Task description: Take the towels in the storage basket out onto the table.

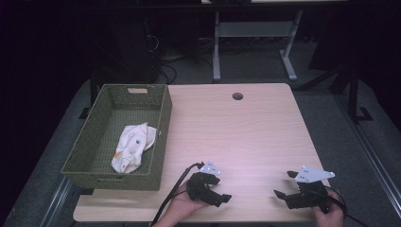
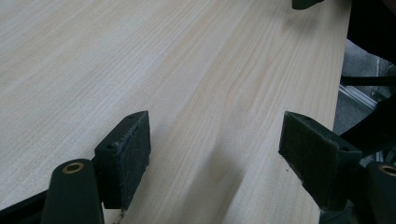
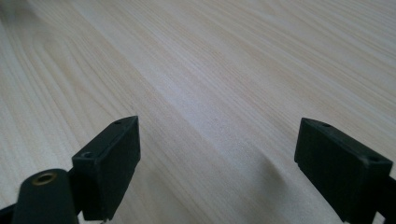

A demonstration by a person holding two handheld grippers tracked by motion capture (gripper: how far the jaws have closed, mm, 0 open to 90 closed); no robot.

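A: Biggest first. Wooden table, bare over most of its top, cable hole near the far edge. Why so bare?

B: My guess is the work is putting cloth away, and the one piece in sight already lies inside the container. Green woven basket sits on the table's left side, its left part hanging past the edge, long side running away from the person. Likely parked there so the left arm reaches it easily.

A: And the thing itself?

B: Cloth, cream with small printed marks, crumpled on the basket floor toward the near right wall. Lies loose, nothing touching it.

A: Grippers?

B: Left gripper is held low at the near edge, just right of the basket's near corner and apart from it. Pointing right, so it is not aimed at the cloth. Its own view shows jaws spread wide, bare wood between them, foam pads empty.

A: Right one?

B: Right gripper near the near right corner, well apart from the left gripper, jaws pointing left. Also spread wide with nothing between, only tabletop in its own view.

A: Why held like that?

B: Looks like a rest pose: both low, gaping, facing each other across bare wood. Judging by the layout, either the job is finished or the cloth is about to be taken out. Can't tell which.
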